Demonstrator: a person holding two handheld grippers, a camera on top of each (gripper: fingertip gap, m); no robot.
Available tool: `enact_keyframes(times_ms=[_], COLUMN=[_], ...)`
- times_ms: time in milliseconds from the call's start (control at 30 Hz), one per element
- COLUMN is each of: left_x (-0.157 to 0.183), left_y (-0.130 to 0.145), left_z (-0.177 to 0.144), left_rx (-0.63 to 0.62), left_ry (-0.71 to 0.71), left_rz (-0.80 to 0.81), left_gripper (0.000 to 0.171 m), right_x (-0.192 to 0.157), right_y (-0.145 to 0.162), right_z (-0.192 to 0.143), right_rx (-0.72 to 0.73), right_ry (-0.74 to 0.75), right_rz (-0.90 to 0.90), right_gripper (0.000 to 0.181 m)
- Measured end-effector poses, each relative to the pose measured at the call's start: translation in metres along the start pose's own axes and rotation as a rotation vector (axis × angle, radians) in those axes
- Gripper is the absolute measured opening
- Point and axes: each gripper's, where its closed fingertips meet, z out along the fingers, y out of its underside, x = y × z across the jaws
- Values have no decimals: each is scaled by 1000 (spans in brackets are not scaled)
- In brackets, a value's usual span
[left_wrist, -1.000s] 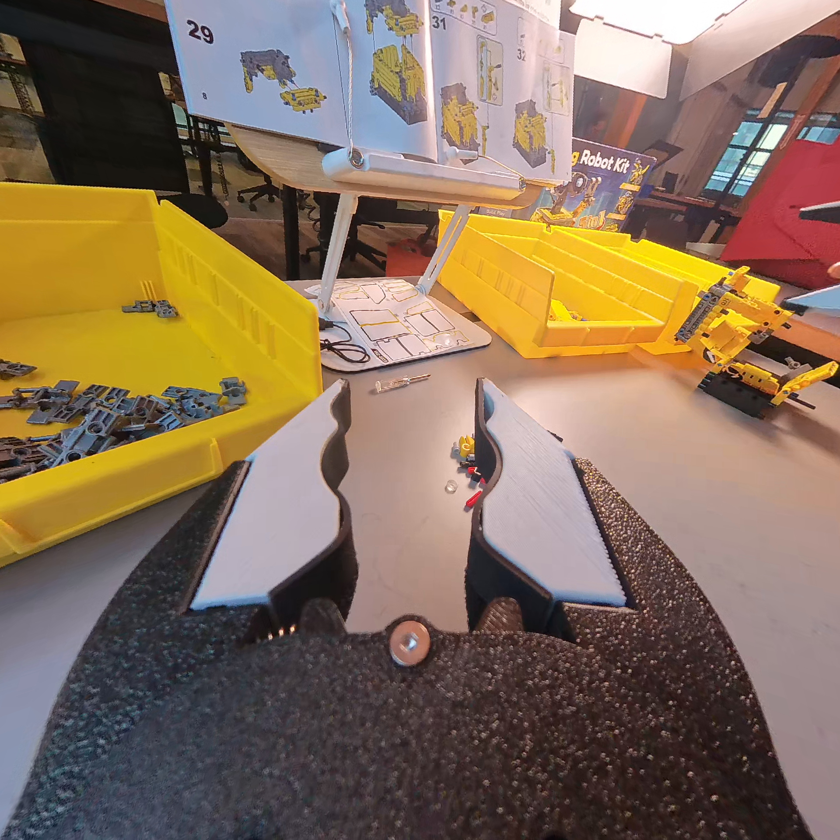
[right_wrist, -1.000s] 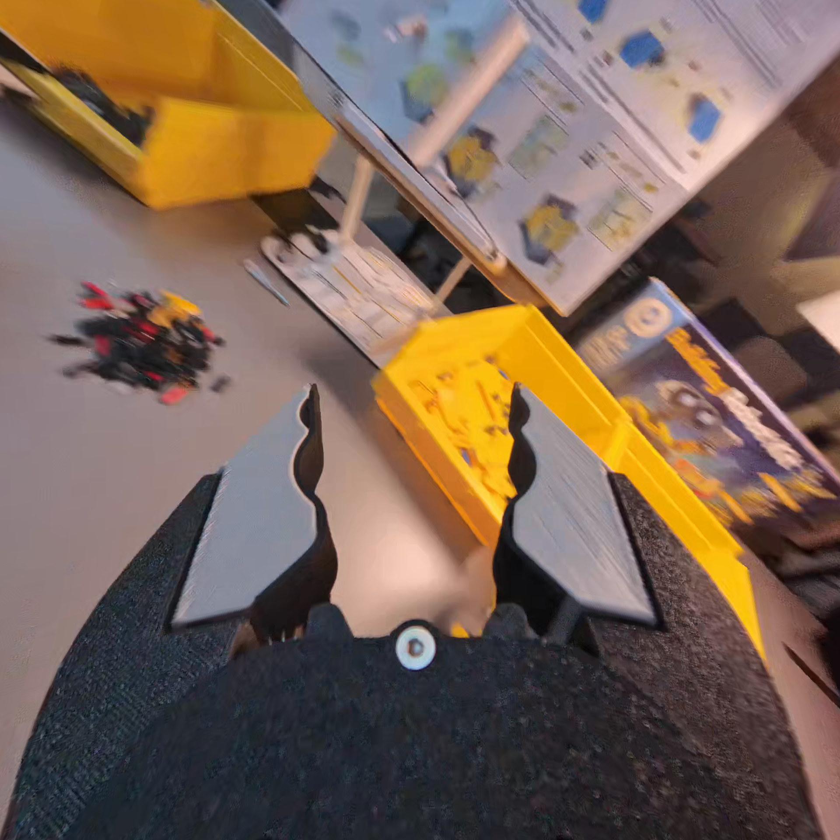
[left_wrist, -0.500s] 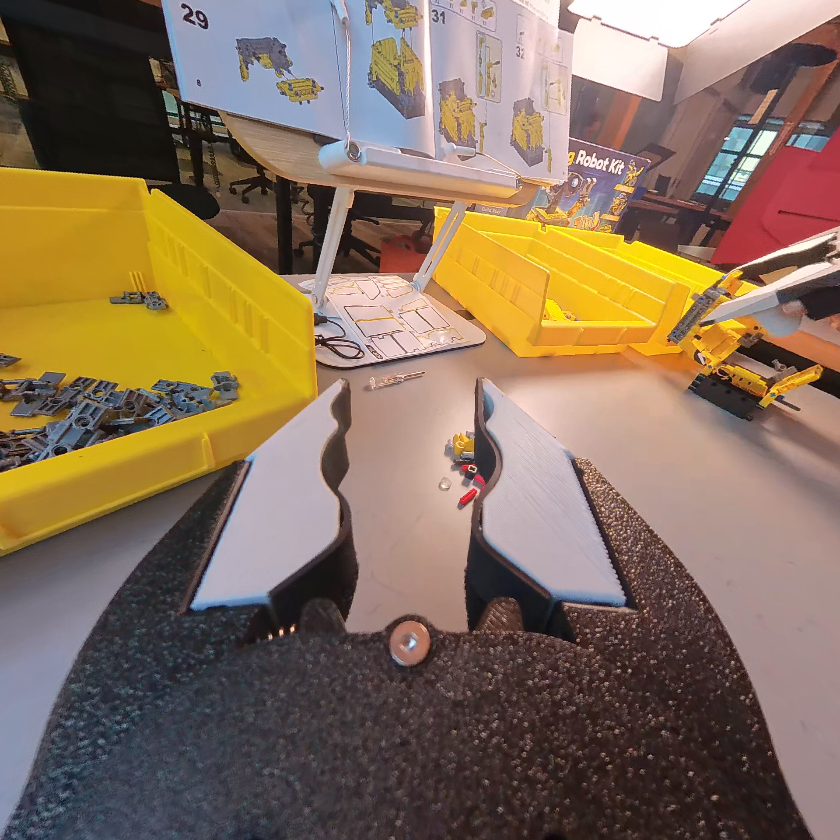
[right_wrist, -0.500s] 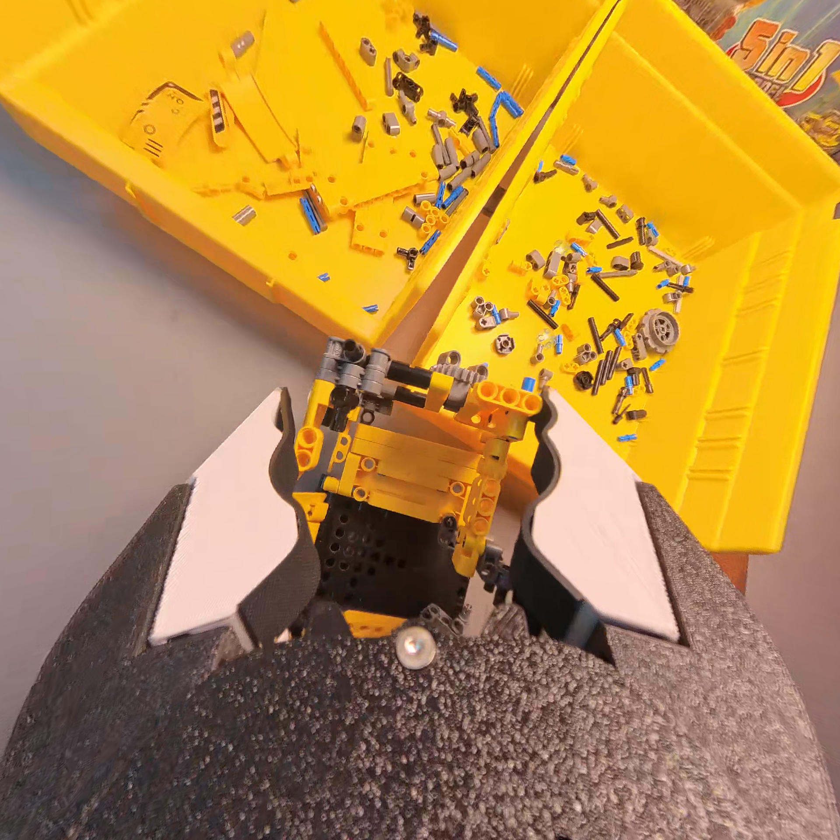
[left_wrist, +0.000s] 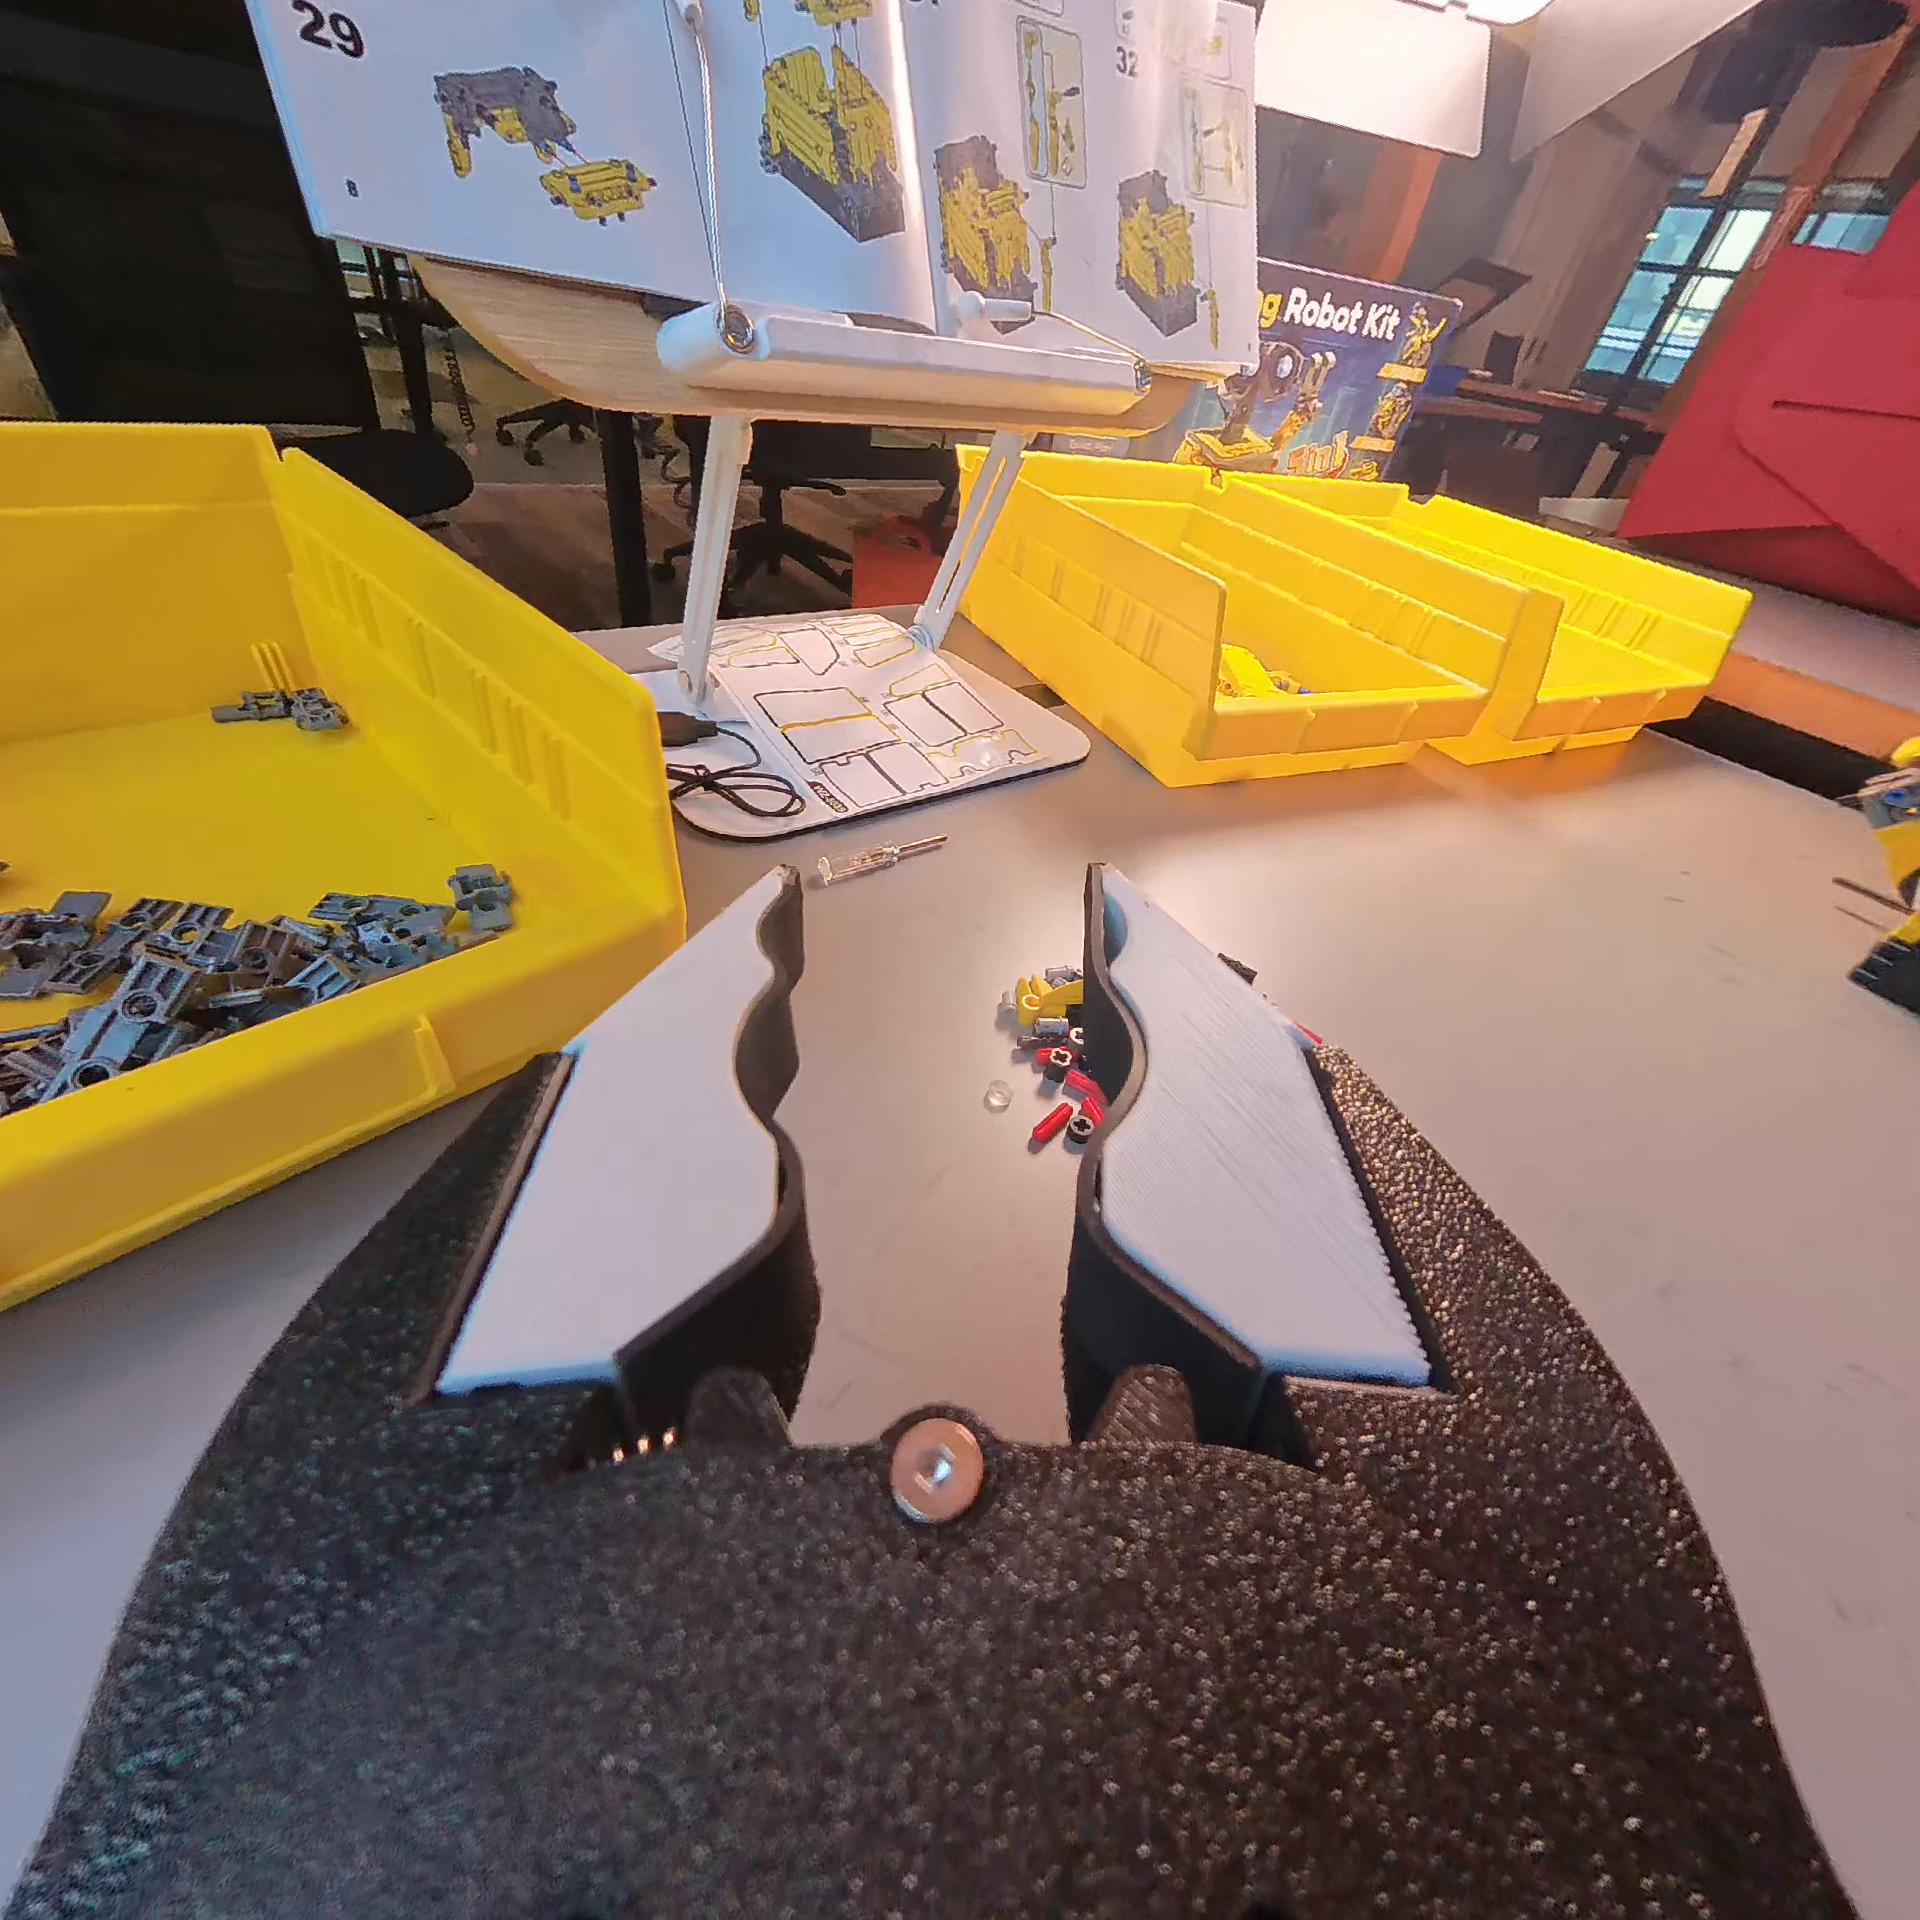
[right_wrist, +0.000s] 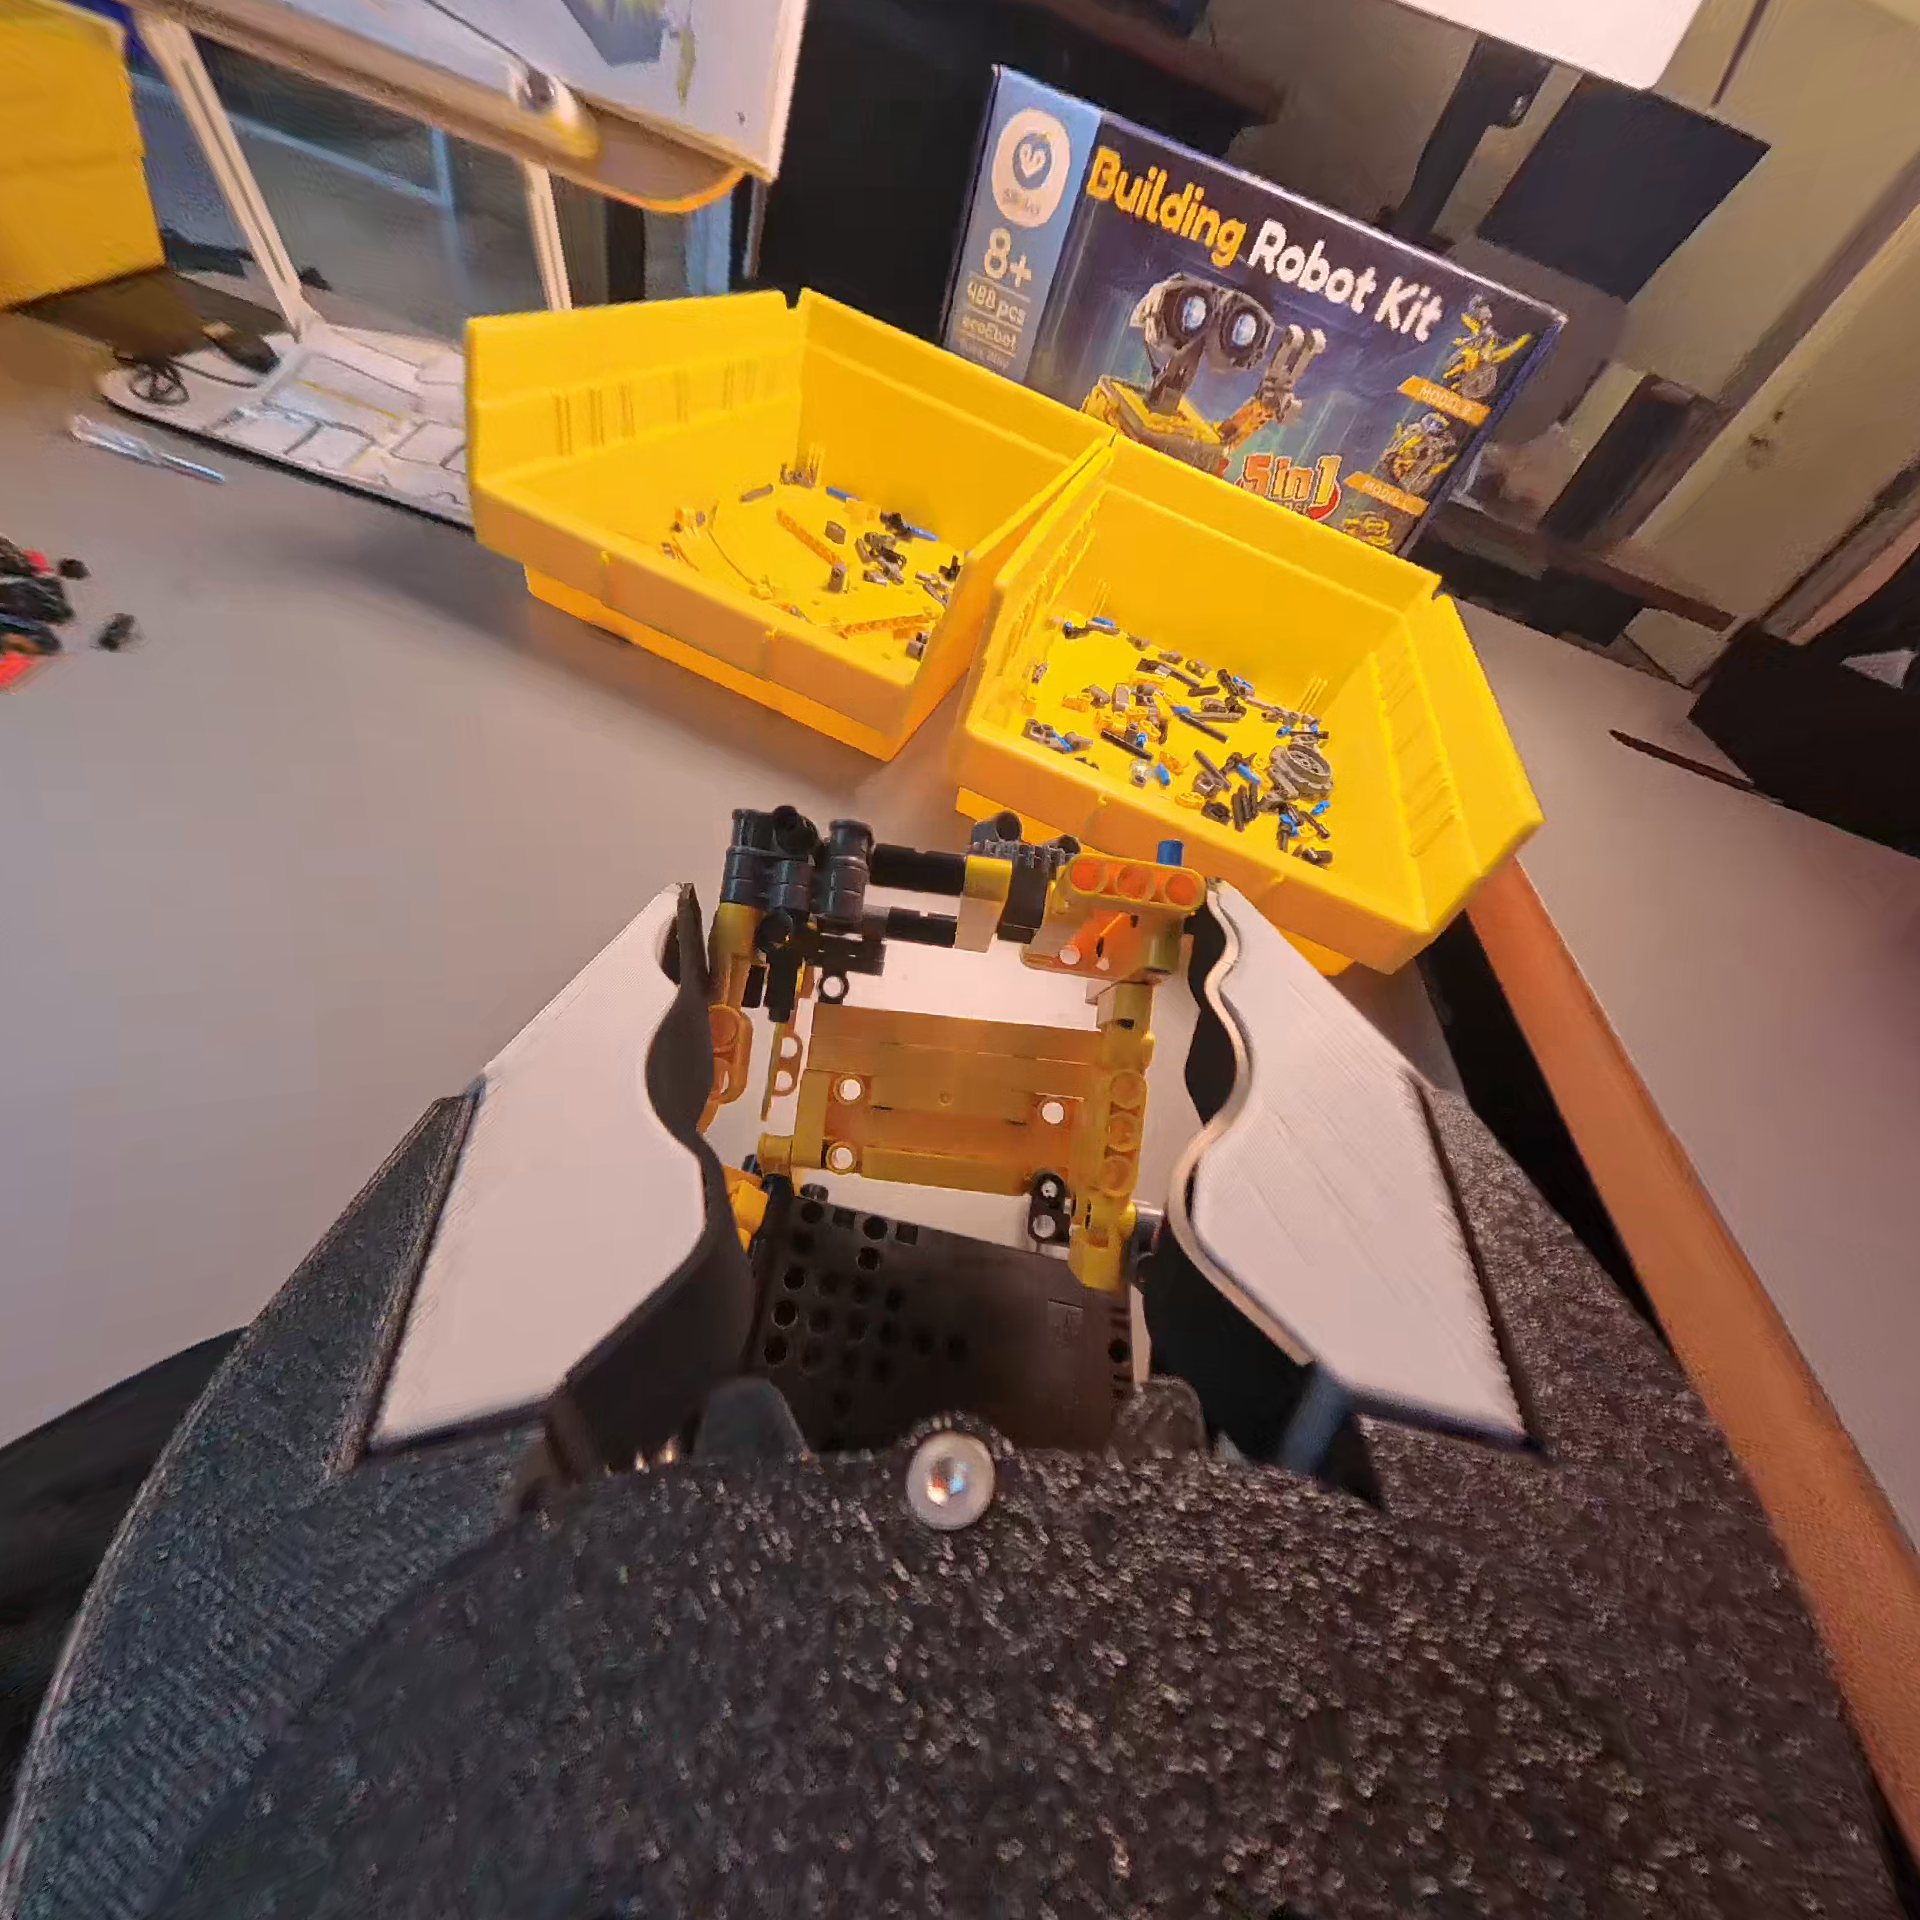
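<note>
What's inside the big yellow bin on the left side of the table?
The big yellow bin holds a pile of grey connector pieces near its front, plus one small grey piece farther back. Its far left part is out of frame.

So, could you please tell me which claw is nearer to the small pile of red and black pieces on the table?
Left. The left claw flanks the pile; the right claw is well away, around the yellow model.

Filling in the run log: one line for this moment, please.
left gripper: open, empty, over small loose parts | right gripper: holding yellow-black brick model | parts bins ahead
</note>
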Motion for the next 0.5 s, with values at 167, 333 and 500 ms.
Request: enact_keyframes(times_ms=[167, 333, 500], left_x=[2, 16, 65], left_y=[0, 0, -3], left_z=[0, 1, -1], left_rx=[-2, 0, 8], left_ry=[-4, 35, 244], left_rz=[20, 56, 125], left_gripper=[53, 54, 64], right_x=[-10, -52, -109], right_y=[-3, -37, -87], right_z=[-18, -10, 1], right_rx=[116, 247, 397], right_ry=[22, -133, -351], right_rz=[-41, -71, -36], right_gripper=[90, 85, 84])
